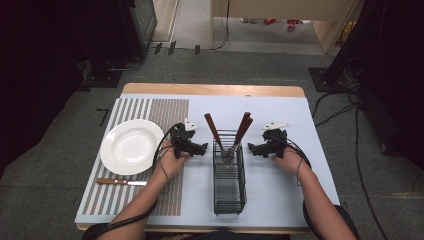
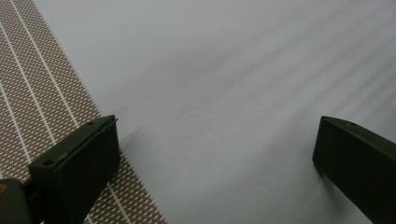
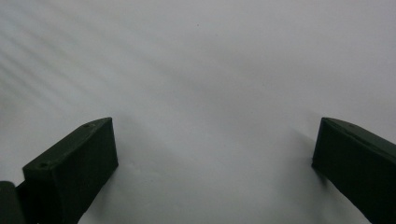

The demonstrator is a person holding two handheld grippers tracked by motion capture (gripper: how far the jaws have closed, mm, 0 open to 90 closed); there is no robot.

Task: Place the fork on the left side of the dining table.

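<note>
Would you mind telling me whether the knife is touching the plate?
Apart. The high view shows the knife lying on the striped mat just below the plate, with a strip of mat between them.

A white plate sits on a brown-and-white striped placemat beside a black wire basket, brown-handled cutlery in it, all on a pale blue-grey table.

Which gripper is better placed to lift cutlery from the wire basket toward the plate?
Left gripper, probably: open, beside the wire basket, on the plate side. Right gripper equally near, farther from plate.
</note>
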